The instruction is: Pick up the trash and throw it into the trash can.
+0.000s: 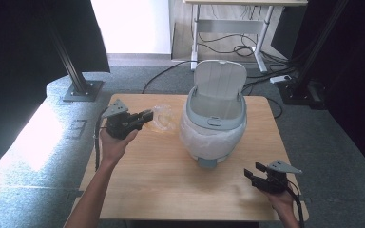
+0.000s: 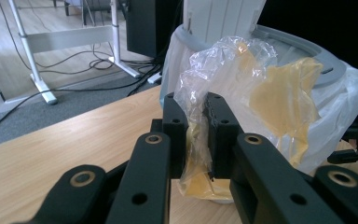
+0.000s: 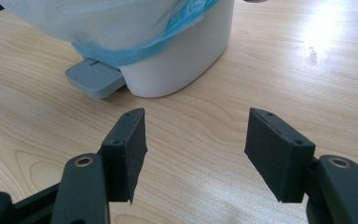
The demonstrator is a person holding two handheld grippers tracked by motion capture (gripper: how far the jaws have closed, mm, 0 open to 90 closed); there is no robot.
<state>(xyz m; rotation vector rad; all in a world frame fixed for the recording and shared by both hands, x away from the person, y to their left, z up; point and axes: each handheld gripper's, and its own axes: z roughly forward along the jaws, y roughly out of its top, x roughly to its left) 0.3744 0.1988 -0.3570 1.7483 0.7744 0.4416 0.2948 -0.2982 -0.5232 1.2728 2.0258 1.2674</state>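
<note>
Left gripper (image 2: 196, 135) pinches crumpled clear plastic wrapper (image 2: 242, 88), held above the wooden table (image 1: 142, 180) just left of the lined white pedal bin (image 1: 214, 128), lid up. Right gripper (image 3: 193, 154) spread, empty.

I count two tongs, my left (image 1: 146, 115) and my right (image 1: 250, 172), either side of one pedal bin (image 1: 214, 124); one crumpled plastic wrapper (image 2: 242, 93); one surface (image 1: 161, 180).

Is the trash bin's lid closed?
No, the bin has its lid standing up, open, in the high view.
</note>
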